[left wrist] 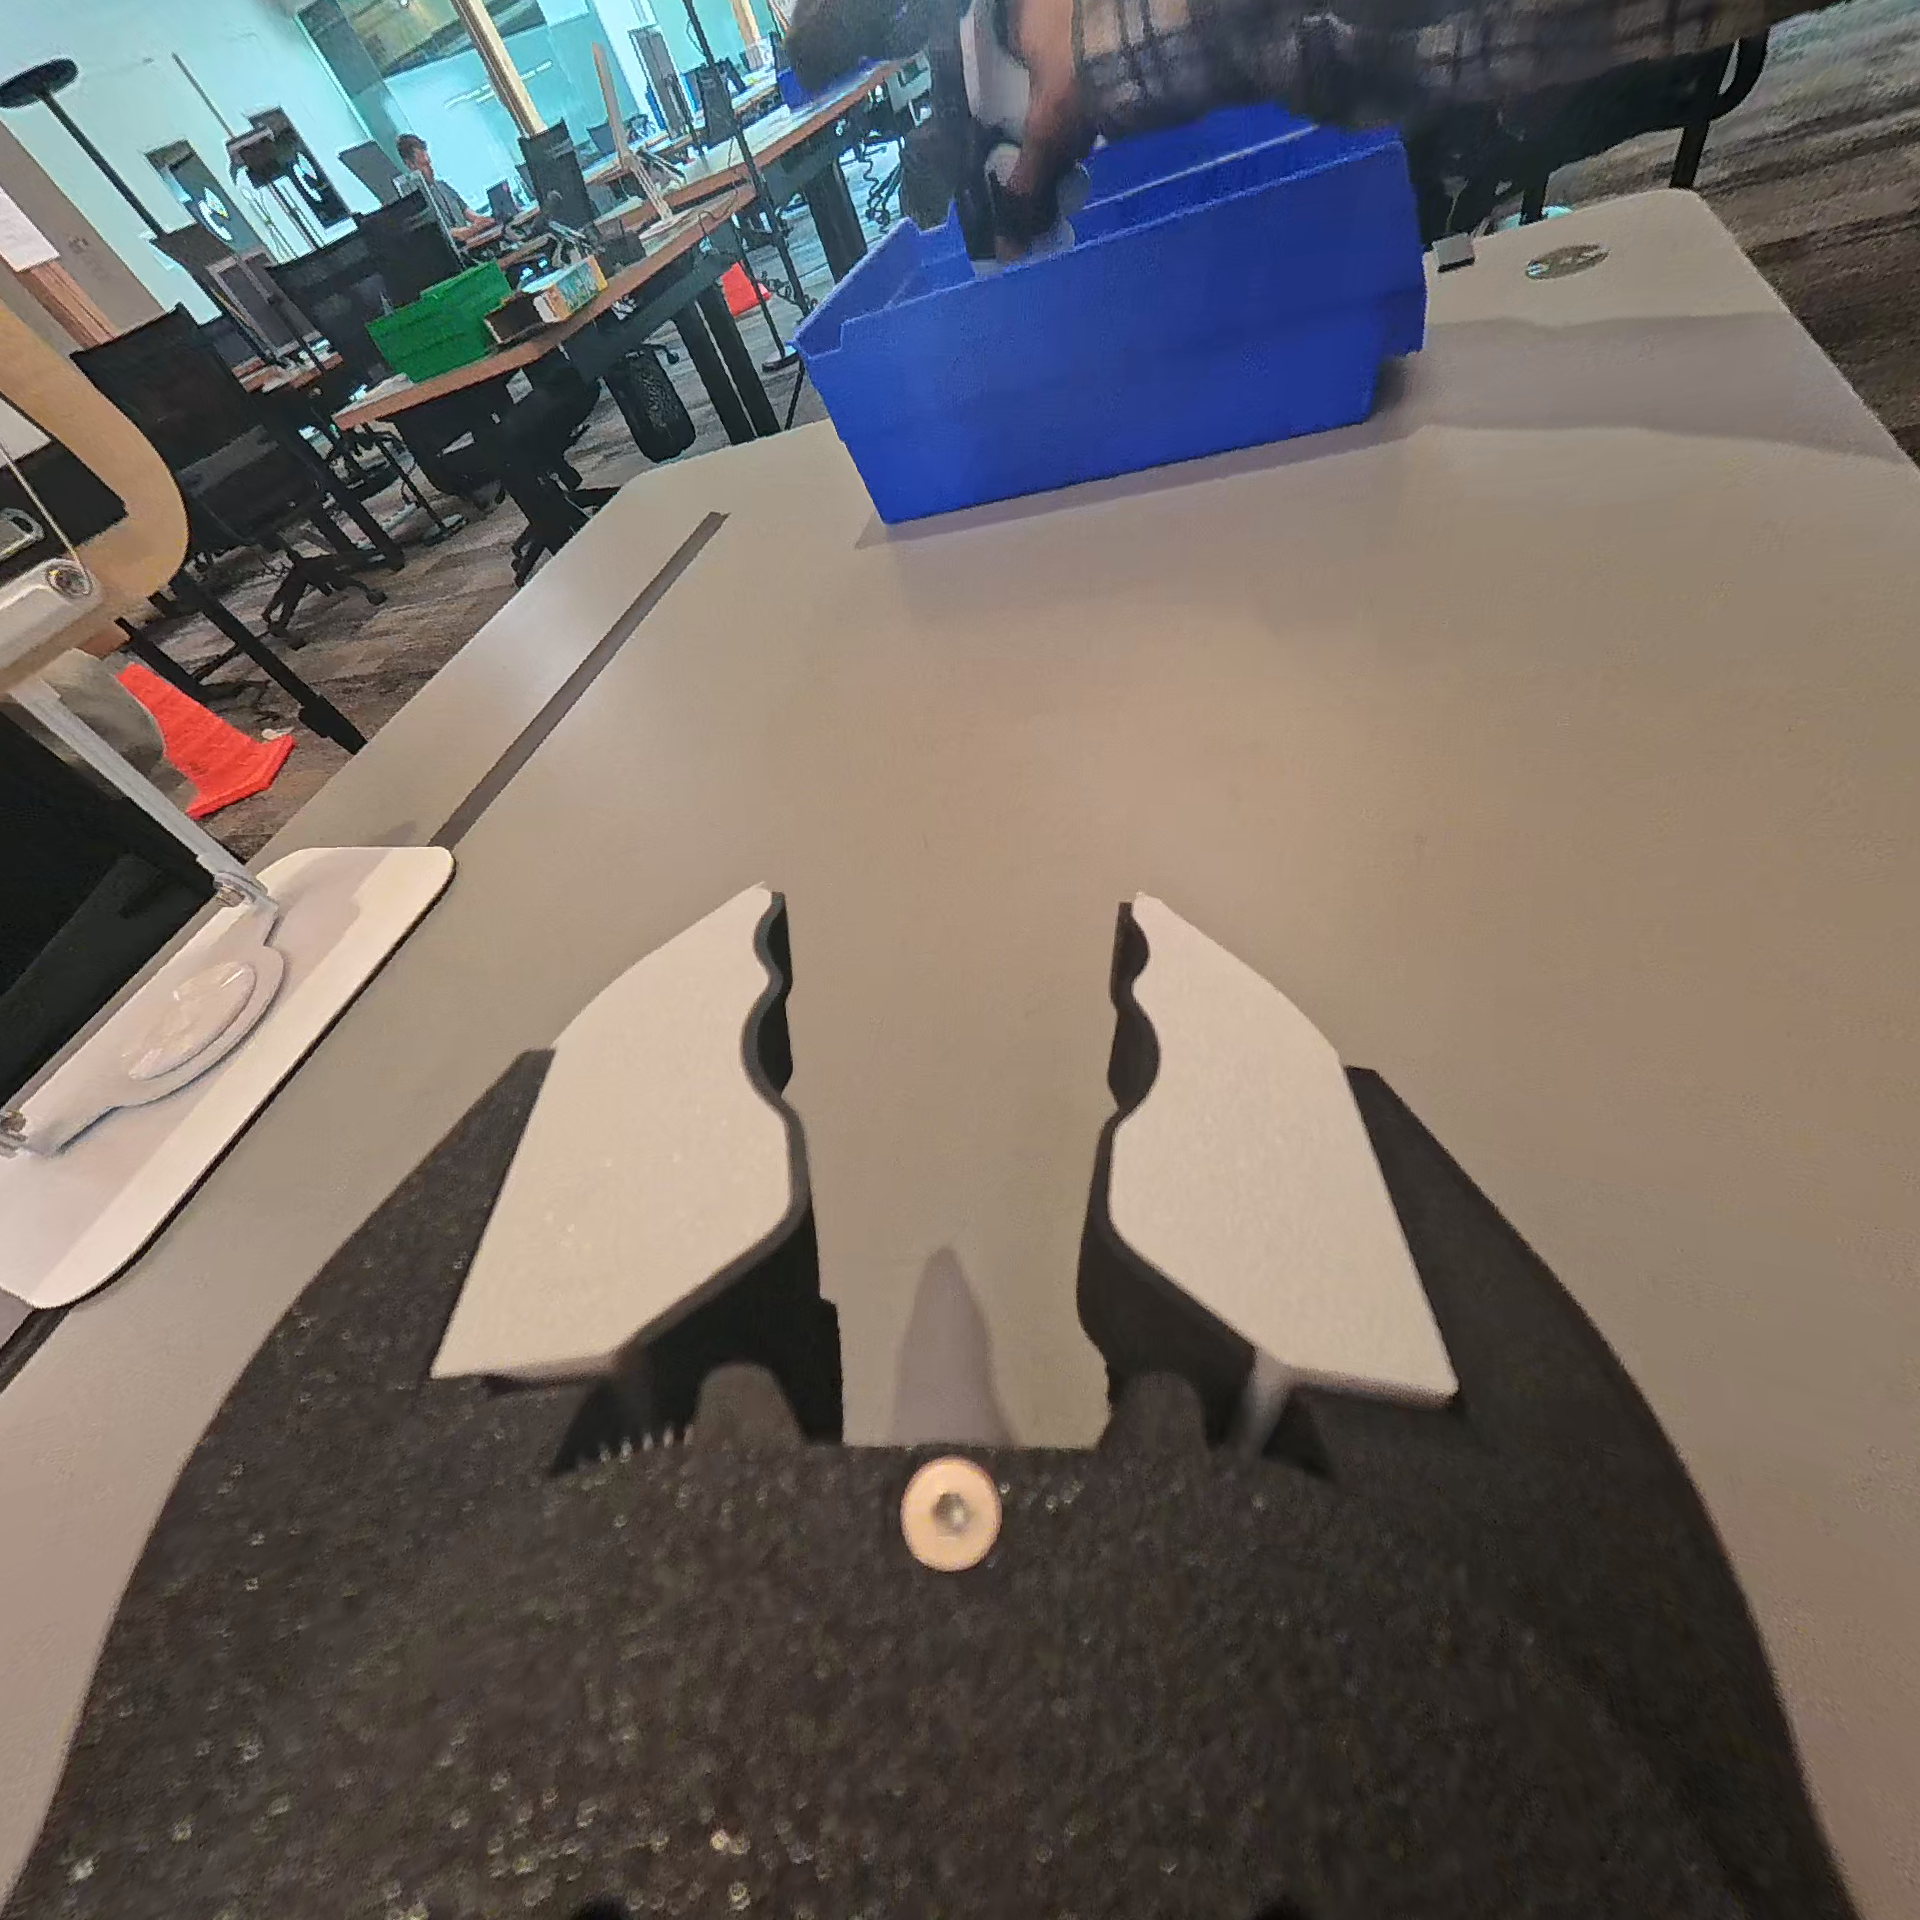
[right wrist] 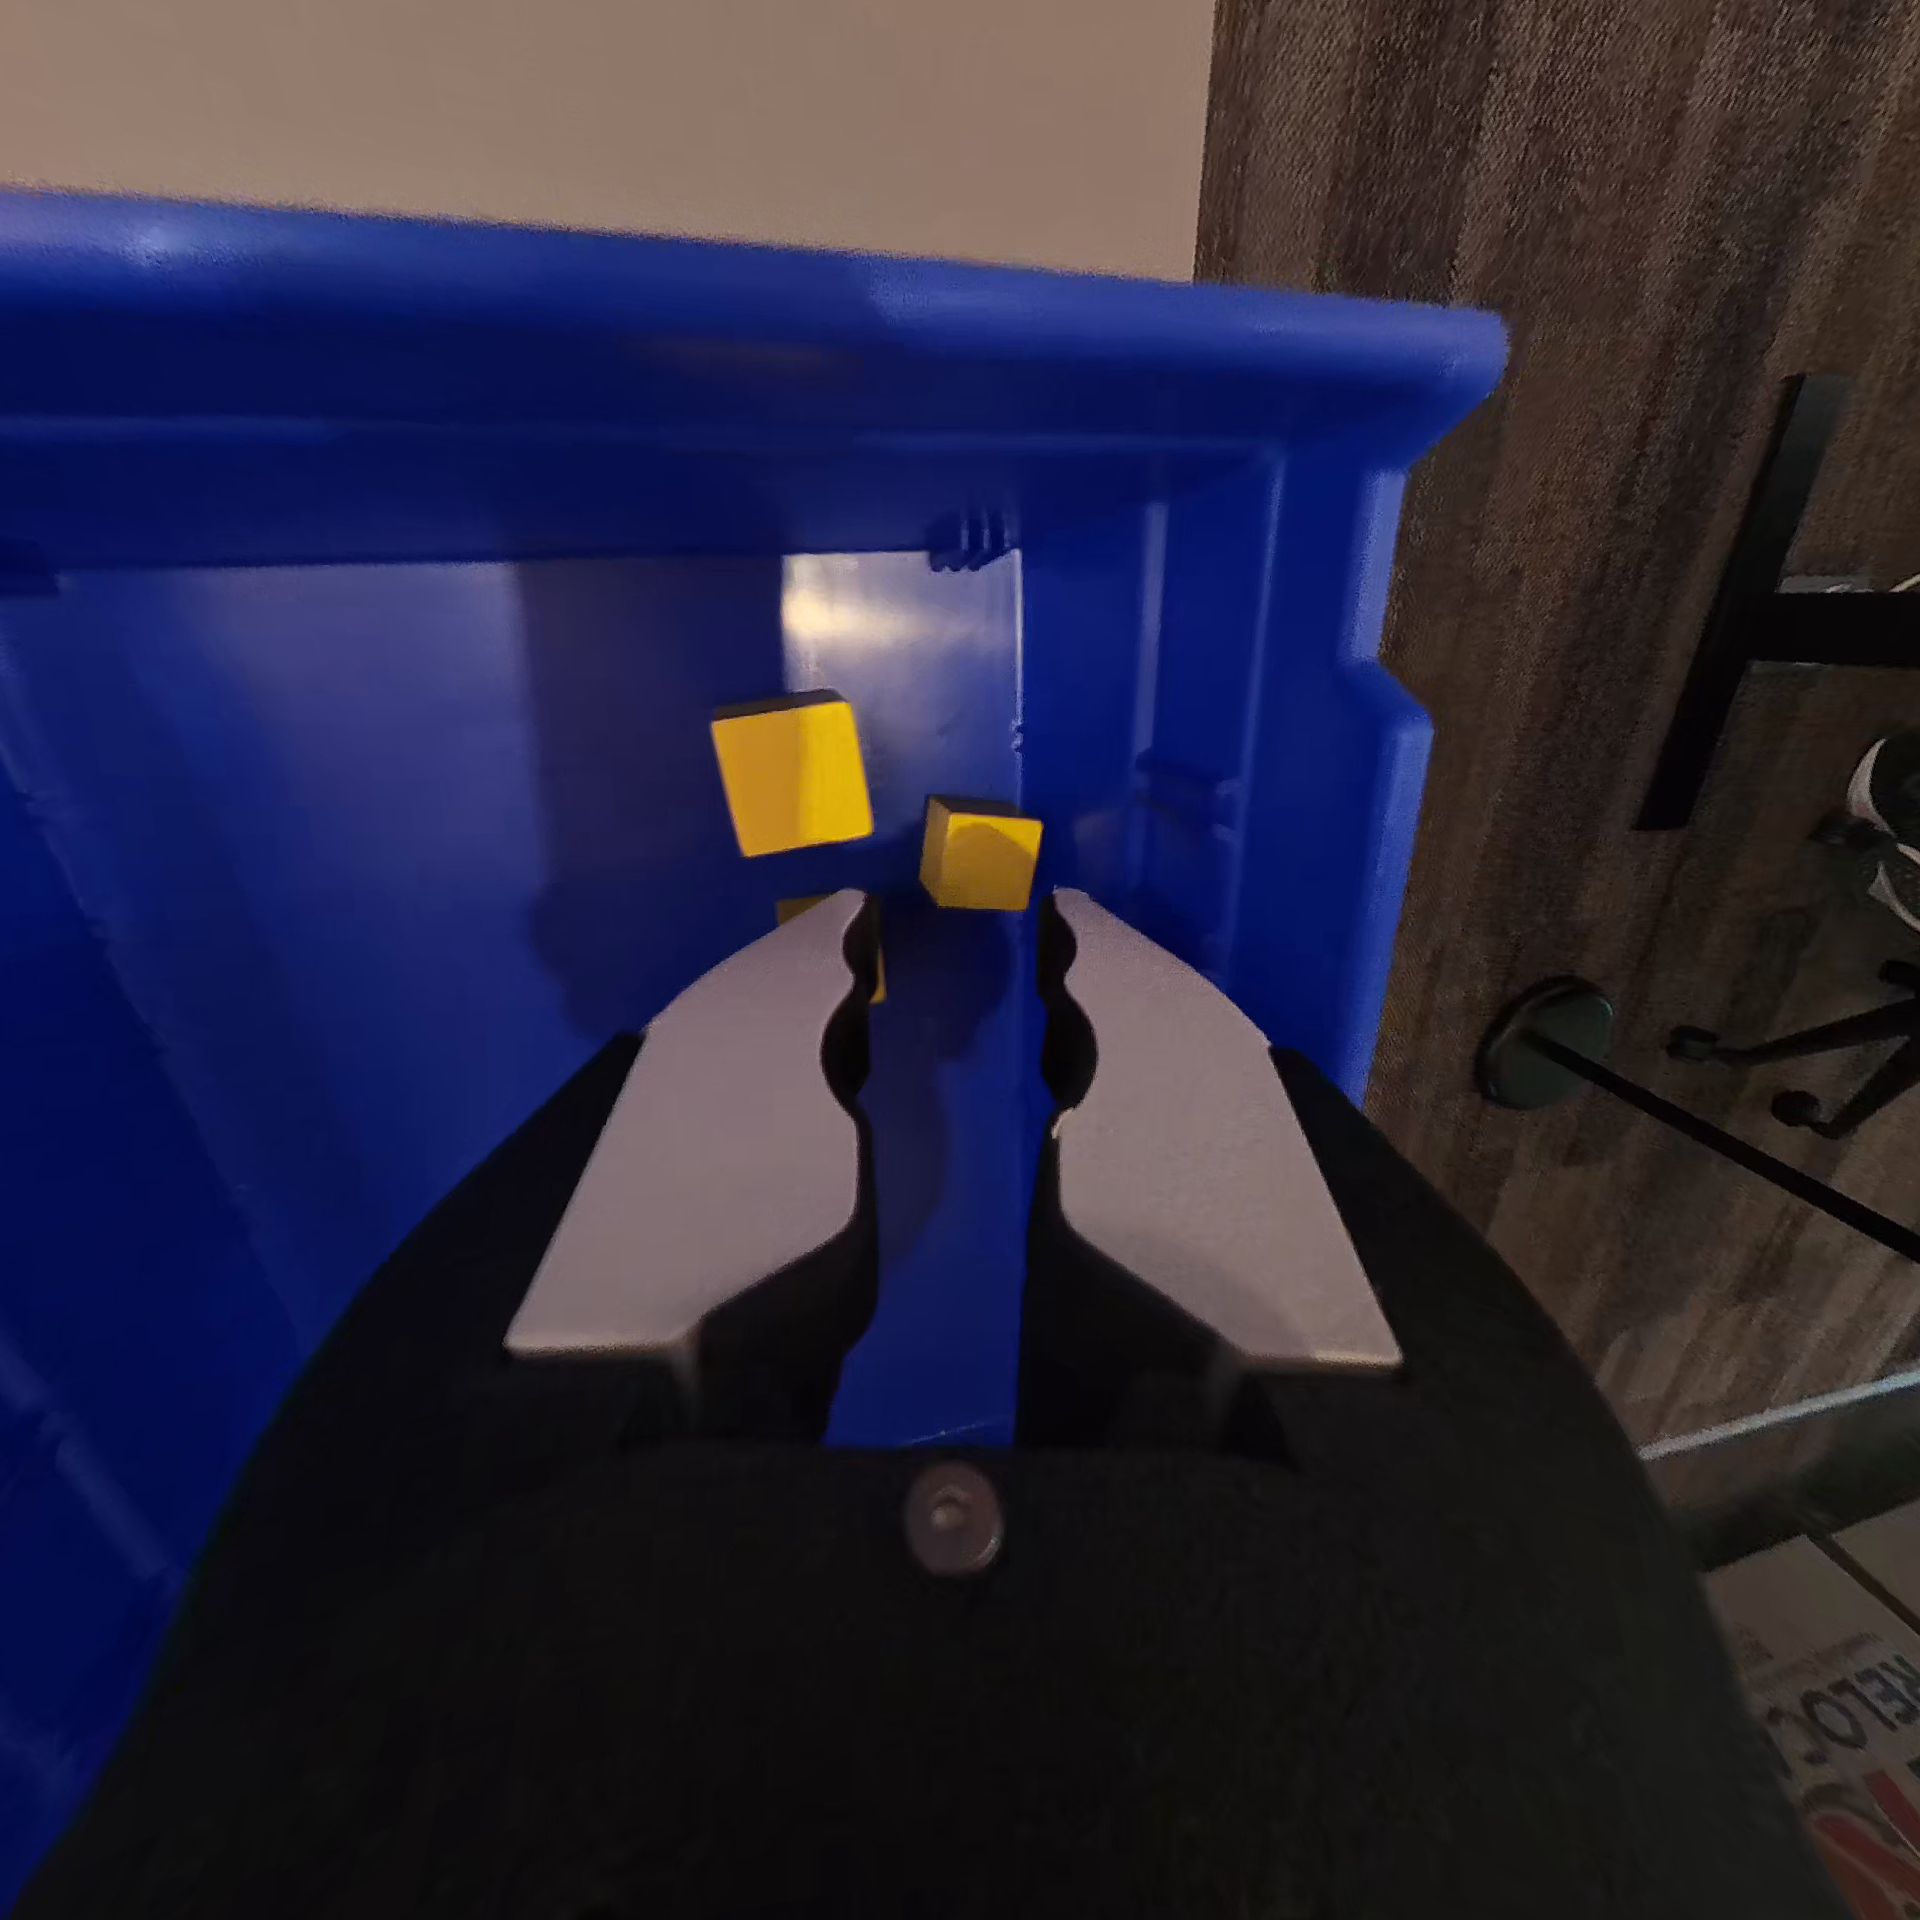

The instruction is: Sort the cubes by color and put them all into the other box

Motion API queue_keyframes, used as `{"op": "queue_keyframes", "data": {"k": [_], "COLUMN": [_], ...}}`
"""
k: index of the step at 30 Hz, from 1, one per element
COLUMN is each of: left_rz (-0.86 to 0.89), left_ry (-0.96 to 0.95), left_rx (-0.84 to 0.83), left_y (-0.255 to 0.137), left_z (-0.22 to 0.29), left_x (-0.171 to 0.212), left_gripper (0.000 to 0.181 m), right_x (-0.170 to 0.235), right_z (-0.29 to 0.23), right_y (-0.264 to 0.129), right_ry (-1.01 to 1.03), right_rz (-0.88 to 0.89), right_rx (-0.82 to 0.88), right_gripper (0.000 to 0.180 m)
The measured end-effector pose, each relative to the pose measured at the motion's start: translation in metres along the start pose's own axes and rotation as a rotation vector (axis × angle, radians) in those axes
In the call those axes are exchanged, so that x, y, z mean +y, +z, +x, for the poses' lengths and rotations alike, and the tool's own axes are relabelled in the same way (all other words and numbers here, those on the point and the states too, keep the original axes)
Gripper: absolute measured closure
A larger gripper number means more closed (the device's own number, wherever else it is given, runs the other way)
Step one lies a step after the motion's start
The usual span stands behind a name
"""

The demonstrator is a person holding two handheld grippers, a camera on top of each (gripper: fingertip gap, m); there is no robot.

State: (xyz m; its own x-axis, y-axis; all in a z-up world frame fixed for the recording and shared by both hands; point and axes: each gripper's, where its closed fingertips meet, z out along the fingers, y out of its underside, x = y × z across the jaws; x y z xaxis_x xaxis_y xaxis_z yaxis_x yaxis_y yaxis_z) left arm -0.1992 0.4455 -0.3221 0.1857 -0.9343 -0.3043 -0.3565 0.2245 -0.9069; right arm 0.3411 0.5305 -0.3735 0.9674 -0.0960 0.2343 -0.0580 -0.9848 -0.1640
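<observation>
My left gripper [left wrist: 951, 914] is open and empty, low over the grey table [left wrist: 1247, 779]. Far ahead a blue box [left wrist: 1122, 343] stands on the table, and the other gripper [left wrist: 1013, 208], held by a person's hand, reaches into it. In the right wrist view my right gripper [right wrist: 951, 909] is open inside the blue box [right wrist: 623, 343], near its right inner wall. A yellow cube [right wrist: 792, 771] lies on the box floor ahead. A second yellow cube [right wrist: 980, 854] sits just past my fingertips, free of them. A third yellow cube [right wrist: 831, 940] is mostly hidden behind my left finger [right wrist: 727, 1122].
A white stand base [left wrist: 239, 1039] with a metal foot sits at the table's left edge. Beyond the table are desks, chairs, a green bin [left wrist: 442, 327] and orange cones [left wrist: 208, 738]. The wood-pattern floor [right wrist: 1610, 520] and table legs show right of the box.
</observation>
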Motion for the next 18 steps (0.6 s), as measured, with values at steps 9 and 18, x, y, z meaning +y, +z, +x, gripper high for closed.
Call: {"op": "queue_keyframes", "data": {"k": [9,18], "left_rz": [-0.008,-0.005], "left_ry": [-0.005,0.0], "left_rx": [-0.022,-0.062], "left_y": [-0.002,-0.007], "left_z": [-0.005,-0.013], "left_x": [0.001,-0.003], "left_gripper": [0.121,0.12], "right_x": [-0.038,0.004], "right_z": [-0.052,-0.257], "right_y": [-0.167,-0.232], "right_ry": [-0.093,-0.325], "right_rz": [0.378,0.891], "right_rx": [-0.13,-0.466], "right_gripper": [0.146,0.127]}}
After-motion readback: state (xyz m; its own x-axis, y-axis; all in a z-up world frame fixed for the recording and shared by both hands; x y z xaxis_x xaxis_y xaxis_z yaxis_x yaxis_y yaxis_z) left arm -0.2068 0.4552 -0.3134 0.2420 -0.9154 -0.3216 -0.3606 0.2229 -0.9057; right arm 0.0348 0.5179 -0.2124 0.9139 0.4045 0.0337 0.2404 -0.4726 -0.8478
